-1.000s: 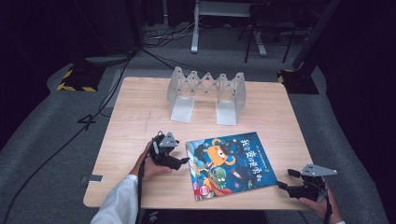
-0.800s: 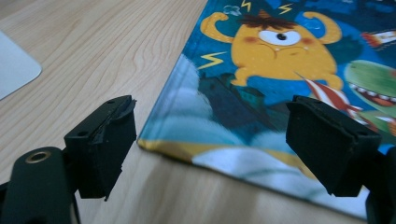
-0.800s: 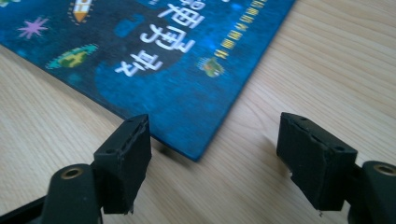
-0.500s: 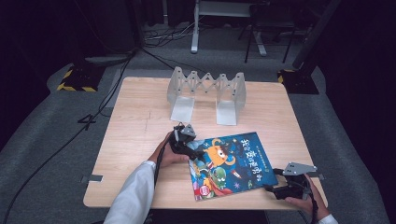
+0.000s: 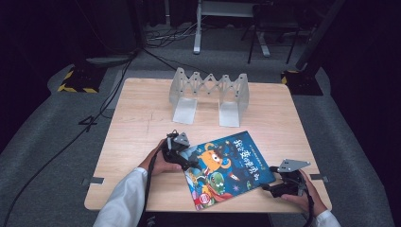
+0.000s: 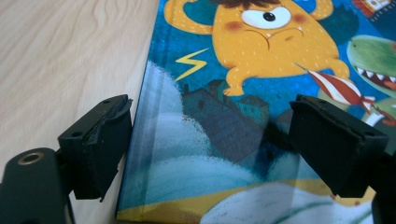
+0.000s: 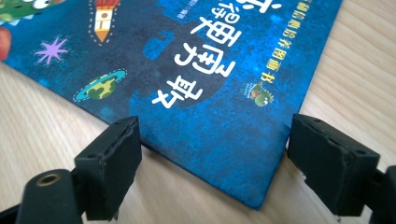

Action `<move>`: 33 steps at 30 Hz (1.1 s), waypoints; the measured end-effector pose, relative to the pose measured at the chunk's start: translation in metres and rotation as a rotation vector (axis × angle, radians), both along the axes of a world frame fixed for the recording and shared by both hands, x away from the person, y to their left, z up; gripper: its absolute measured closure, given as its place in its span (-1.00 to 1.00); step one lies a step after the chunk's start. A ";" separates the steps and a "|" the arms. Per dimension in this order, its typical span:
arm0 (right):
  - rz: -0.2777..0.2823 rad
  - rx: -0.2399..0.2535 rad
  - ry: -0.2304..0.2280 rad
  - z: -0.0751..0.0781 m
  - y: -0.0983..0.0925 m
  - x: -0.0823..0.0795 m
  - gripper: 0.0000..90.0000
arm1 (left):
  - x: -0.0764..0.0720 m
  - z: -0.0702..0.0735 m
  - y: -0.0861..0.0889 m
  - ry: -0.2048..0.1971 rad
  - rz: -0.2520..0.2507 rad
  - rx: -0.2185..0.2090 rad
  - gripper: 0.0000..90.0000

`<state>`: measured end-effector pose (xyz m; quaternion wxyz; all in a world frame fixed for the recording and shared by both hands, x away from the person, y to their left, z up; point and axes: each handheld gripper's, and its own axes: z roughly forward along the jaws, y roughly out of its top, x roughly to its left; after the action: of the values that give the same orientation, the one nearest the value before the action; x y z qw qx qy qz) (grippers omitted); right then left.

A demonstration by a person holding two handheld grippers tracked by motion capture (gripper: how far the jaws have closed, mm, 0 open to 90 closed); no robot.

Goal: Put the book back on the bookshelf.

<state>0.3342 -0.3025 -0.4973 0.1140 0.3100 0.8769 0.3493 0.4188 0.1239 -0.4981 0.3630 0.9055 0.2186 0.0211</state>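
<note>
On the tabletop (image 5: pixel 137 118) lies a picture book (image 5: pixel 228 168). The left gripper (image 5: pixel 185 161) sits at its spine corner, jaws spread wide. The right gripper's (image 5: pixel 267 187) jaws, just opened, straddle the opposite corner without gripping.

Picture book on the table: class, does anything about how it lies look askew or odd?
The picture book lies flat but skewed, its edges at an angle to the table edges, one corner near the front rim. The folding book rack behind stands empty. No damage visible.

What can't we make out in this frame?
- Whether the left gripper touches the book: high view too small; left gripper view doesn't settle contact.
- Book's far end: cut off by the top edge, both gripper views.
- Small cover print: blurred, right gripper view.
- Right gripper jaw tips: too small, high view.
</note>
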 end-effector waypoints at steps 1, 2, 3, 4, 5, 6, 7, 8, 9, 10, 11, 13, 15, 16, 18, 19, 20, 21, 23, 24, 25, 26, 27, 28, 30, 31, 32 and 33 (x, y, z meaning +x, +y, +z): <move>0.002 -0.001 0.001 0.000 0.003 0.002 -0.57 | -0.004 0.000 0.005 0.004 0.001 0.000 -0.68; 0.005 -0.003 0.002 0.001 0.006 0.004 -0.55 | -0.008 0.000 0.011 -0.002 -0.006 0.005 -0.68; 0.006 -0.002 0.003 0.001 0.009 0.006 -0.54 | -0.013 0.001 0.017 0.000 -0.007 0.007 -0.67; 0.003 0.001 0.002 0.001 0.012 0.008 -0.52 | -0.017 0.001 0.022 0.005 -0.006 0.006 -0.67; -0.003 0.003 -0.002 0.001 0.014 0.011 -0.50 | -0.020 0.001 0.028 0.005 -0.010 0.009 -0.66; -0.013 0.009 -0.003 0.000 0.017 0.013 -0.48 | -0.026 0.001 0.034 0.004 -0.009 0.011 -0.66; -0.023 0.011 -0.008 0.000 0.021 0.017 -0.47 | -0.030 0.001 0.038 0.005 -0.005 0.008 -0.66; -0.029 0.012 -0.009 0.000 0.023 0.019 -0.45 | -0.035 0.000 0.044 0.003 -0.003 0.003 -0.66; -0.034 0.009 -0.011 0.000 0.027 0.023 -0.44 | -0.039 0.000 0.047 0.005 0.006 -0.004 -0.66; -0.040 0.009 -0.011 0.000 0.030 0.026 -0.44 | -0.042 -0.001 0.050 0.000 0.008 -0.008 -0.66; -0.047 0.013 -0.013 0.000 0.032 0.028 -0.45 | -0.047 -0.001 0.053 -0.003 0.011 -0.012 -0.66; -0.073 0.024 -0.025 -0.002 0.038 0.036 -0.48 | -0.056 -0.002 0.059 -0.012 0.029 -0.014 -0.66; -0.104 0.005 -0.038 -0.003 0.045 0.042 -0.52 | -0.059 -0.003 0.061 -0.013 0.034 -0.023 -0.66; -0.104 0.005 -0.038 -0.003 0.045 0.042 -0.52 | -0.063 -0.003 0.064 -0.014 0.038 -0.028 -0.66; -0.133 0.002 -0.040 -0.002 0.050 0.047 -0.52 | -0.069 -0.004 0.068 -0.016 0.041 -0.032 -0.65; -0.138 0.002 -0.044 -0.003 0.051 0.047 -0.50 | -0.074 -0.004 0.070 -0.021 0.052 -0.036 -0.65; -0.138 0.002 -0.044 -0.003 0.051 0.047 -0.50 | -0.074 -0.004 0.070 -0.021 0.052 -0.036 -0.65; -0.138 0.003 -0.049 -0.003 0.050 0.045 -0.46 | -0.075 -0.005 0.071 -0.024 0.057 -0.038 -0.65; -0.129 0.007 -0.047 -0.003 0.051 0.041 -0.45 | -0.079 -0.005 0.073 -0.026 0.067 -0.048 -0.65; -0.124 0.002 -0.045 -0.002 0.051 0.038 -0.45 | -0.080 -0.005 0.074 -0.026 0.070 -0.044 -0.65; -0.111 0.003 -0.043 -0.002 0.052 0.035 -0.44 | -0.081 -0.005 0.074 -0.029 0.071 -0.045 -0.65; -0.096 0.002 -0.039 -0.002 0.054 0.032 -0.44 | -0.083 -0.005 0.075 -0.025 0.077 -0.044 -0.65; -0.076 -0.001 -0.036 -0.001 0.057 0.028 -0.44 | -0.085 -0.005 0.075 -0.028 0.078 -0.044 -0.65; -0.055 -0.003 -0.035 -0.001 0.060 0.024 -0.44 | -0.086 -0.005 0.076 -0.032 0.080 -0.043 -0.64; 0.001 -0.005 -0.034 -0.001 0.067 0.016 -0.44 | -0.092 -0.006 0.074 -0.045 0.078 -0.028 -0.64; 0.026 -0.006 -0.034 -0.001 0.070 0.013 -0.45 | -0.094 -0.006 0.074 -0.052 0.072 -0.020 -0.64; 0.040 -0.004 -0.034 -0.001 0.073 0.010 -0.45 | -0.096 -0.006 0.073 -0.058 0.069 -0.018 -0.63; 0.046 -0.005 -0.034 -0.001 0.076 0.009 -0.45 | -0.098 -0.006 0.072 -0.062 0.067 -0.016 -0.63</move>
<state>0.3433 -0.2265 -0.4986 0.1215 0.2836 0.8826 0.3547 0.3212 0.1956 -0.5038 0.3758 0.8938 0.2375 0.0595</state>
